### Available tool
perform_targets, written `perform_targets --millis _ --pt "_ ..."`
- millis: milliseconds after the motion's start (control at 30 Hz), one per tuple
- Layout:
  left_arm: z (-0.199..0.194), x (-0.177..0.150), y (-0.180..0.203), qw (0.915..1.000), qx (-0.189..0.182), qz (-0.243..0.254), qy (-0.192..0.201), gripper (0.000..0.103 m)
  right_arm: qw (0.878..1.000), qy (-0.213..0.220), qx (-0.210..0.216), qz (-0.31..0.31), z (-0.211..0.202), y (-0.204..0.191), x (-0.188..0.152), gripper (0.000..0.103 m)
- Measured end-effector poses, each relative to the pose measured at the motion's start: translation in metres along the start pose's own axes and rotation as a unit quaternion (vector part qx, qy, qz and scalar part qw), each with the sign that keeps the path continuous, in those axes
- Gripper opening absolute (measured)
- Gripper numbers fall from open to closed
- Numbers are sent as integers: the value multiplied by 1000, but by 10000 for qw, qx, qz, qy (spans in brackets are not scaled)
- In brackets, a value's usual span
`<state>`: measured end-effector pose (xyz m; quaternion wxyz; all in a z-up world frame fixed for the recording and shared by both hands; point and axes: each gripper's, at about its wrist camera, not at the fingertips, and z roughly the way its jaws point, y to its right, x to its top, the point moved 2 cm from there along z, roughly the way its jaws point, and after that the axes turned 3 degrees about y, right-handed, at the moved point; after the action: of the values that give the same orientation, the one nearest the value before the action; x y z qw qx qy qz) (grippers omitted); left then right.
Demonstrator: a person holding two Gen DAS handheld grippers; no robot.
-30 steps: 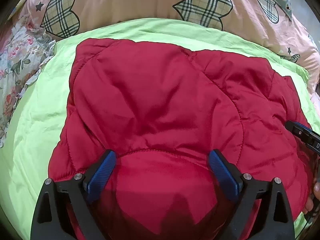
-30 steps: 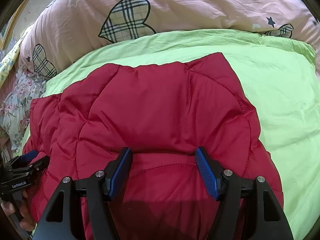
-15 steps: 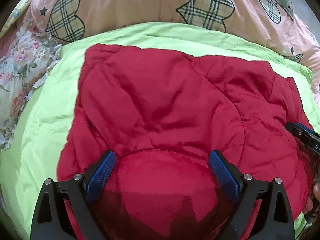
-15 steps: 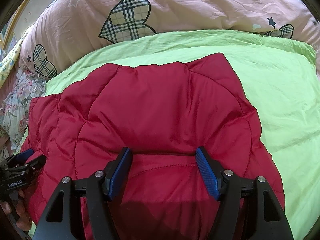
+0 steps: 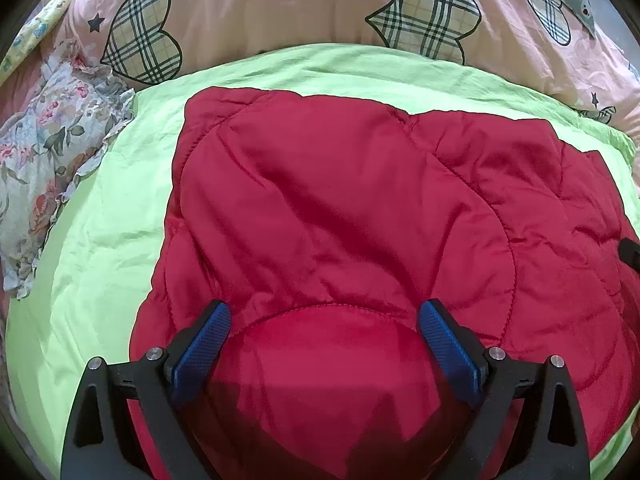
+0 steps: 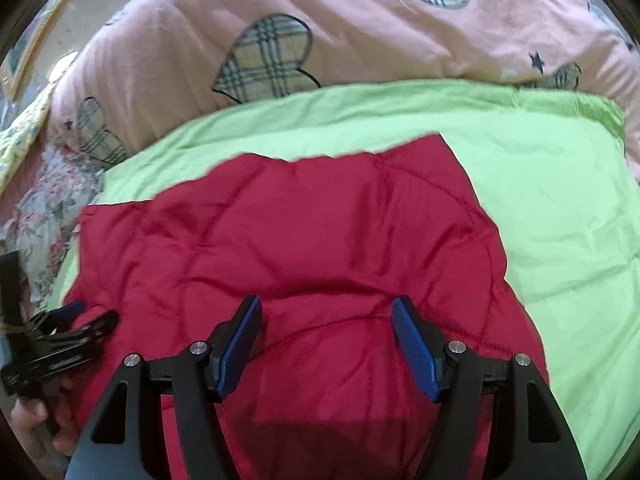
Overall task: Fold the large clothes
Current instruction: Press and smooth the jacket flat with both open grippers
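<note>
1. A red quilted jacket (image 5: 340, 216) lies spread flat on a light green sheet (image 5: 100, 240), filling the middle of both views.
2. The left gripper (image 5: 324, 320) hangs above the jacket's near edge, its blue pads (image 5: 204, 340) set wide apart with nothing between them.
3. The right gripper (image 6: 326, 320) hangs above the same near edge, further to the right, its jaws likewise wide and holding nothing.
4. In the right wrist view, the left gripper shows at the lower left, over the jacket's left border.
5. A pink duvet (image 5: 300, 4) with plaid hearts lies beyond the sheet.
6. A floral cloth (image 5: 44, 160) sits at the sheet's left side.
</note>
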<state>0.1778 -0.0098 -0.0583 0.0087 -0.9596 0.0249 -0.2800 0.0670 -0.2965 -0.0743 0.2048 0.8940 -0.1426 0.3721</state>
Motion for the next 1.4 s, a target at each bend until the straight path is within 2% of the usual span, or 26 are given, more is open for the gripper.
perform_targets --millis 133,200,267,1033,1233,1400 --pt "0 0 0 10000 3 10 -2 98 9992 -166 88 -345 1 -19 -4 73" --pt "0 0 0 10000 -6 3 3 98 9984 -350 -137 -431 17 -19 -8 77" --pt "0 0 0 10000 2 2 -1 98 9986 -391 -156 -322 26 -11 -10 79" --pt "9 4 -2 10000 -45 21 -42 100 9985 -463 -220 -181 38 -2 -3 81" --pt "-18 -2 -10 9996 -257 -75 118 98 9986 -464 -205 -166 37 -2 -2 81" --pt "-50 -12 -21 9991 -141 -152 376 98 9987 -471 -164 -97 27 -1 -1 81"
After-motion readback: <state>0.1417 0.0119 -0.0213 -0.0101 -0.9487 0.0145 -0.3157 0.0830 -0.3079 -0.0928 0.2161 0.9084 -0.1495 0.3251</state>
